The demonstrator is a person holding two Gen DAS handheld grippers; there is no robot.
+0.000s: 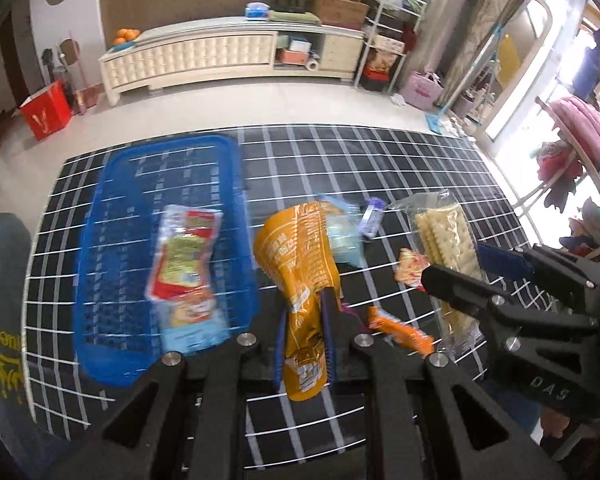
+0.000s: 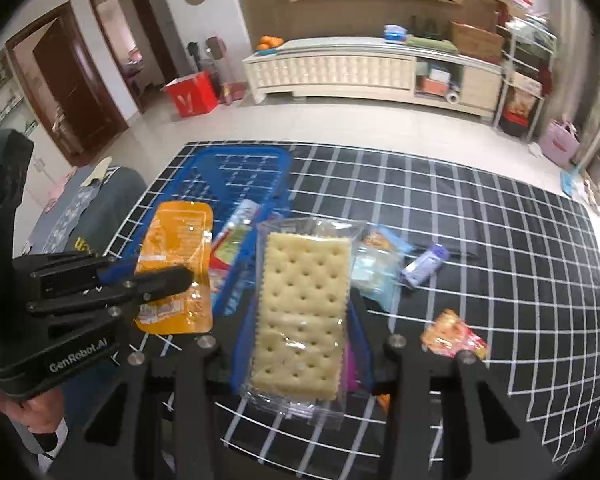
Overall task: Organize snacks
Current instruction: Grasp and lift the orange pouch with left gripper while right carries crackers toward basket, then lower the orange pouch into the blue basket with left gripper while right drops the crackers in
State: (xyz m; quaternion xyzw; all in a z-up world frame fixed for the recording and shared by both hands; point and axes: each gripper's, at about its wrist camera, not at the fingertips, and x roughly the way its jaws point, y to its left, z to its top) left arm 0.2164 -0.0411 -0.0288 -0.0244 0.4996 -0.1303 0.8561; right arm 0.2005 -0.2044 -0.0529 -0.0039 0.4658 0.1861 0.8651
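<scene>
Red packet (image 1: 186,268) in blue basket (image 1: 112,280)

Daylight floods in from the tall bright window (image 1: 540,80) on my right, blown out to white in the left wrist view. Both feeds bend hard at the rim — black vignette in the corners, and the white grid lines of the black checked tablecloth (image 2: 480,240) curve. The blue slotted plastic basket (image 1: 112,280) and the red-and-yellow foil packet (image 1: 188,264) inside it smear with motion blur. I see shadows only faintly.
</scene>
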